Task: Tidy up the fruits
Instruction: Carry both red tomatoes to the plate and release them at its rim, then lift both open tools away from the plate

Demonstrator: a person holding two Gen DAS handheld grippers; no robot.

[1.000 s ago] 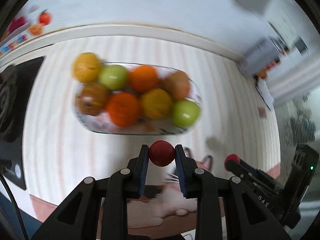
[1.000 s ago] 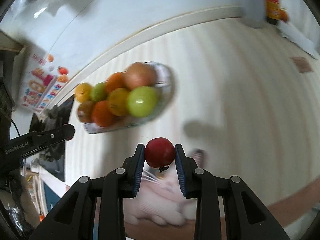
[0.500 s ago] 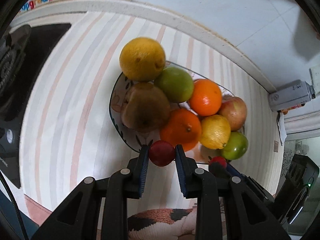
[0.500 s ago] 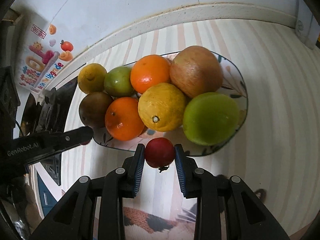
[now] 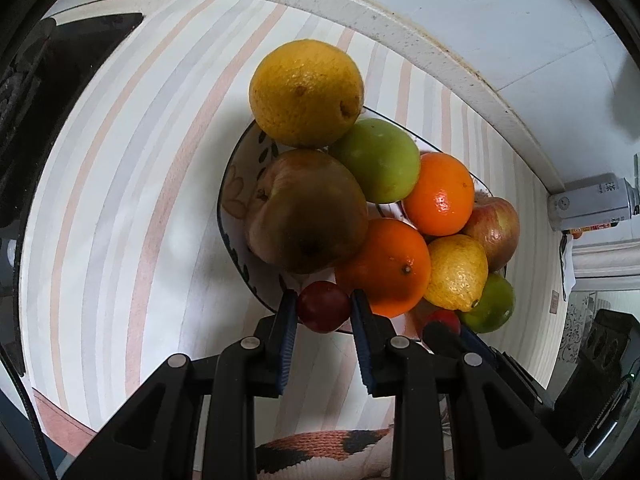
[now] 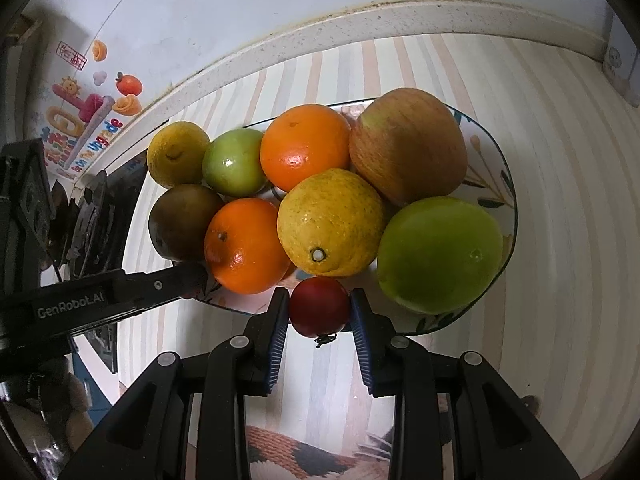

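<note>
Crowding being main hazard: plate (image 5: 236,200) already heaped with fruit.

Left gripper (image 5: 323,307) clamping small dark red fruit (image 5: 322,307) over near rim, close beside brown apple (image 5: 306,210) and near orange (image 5: 386,266). Risk: nudging apple, pile shifting toward left rim.

Right gripper (image 6: 319,307) pinching red tomato-like fruit (image 6: 319,306), stem facing camera, over near rim between yellow citrus (image 6: 330,222) and big green fruit (image 6: 440,254). Little bare plate under either; released fruit likely rolling off onto striped counter (image 6: 560,200).

Grippers working close together; tips possibly colliding.
</note>
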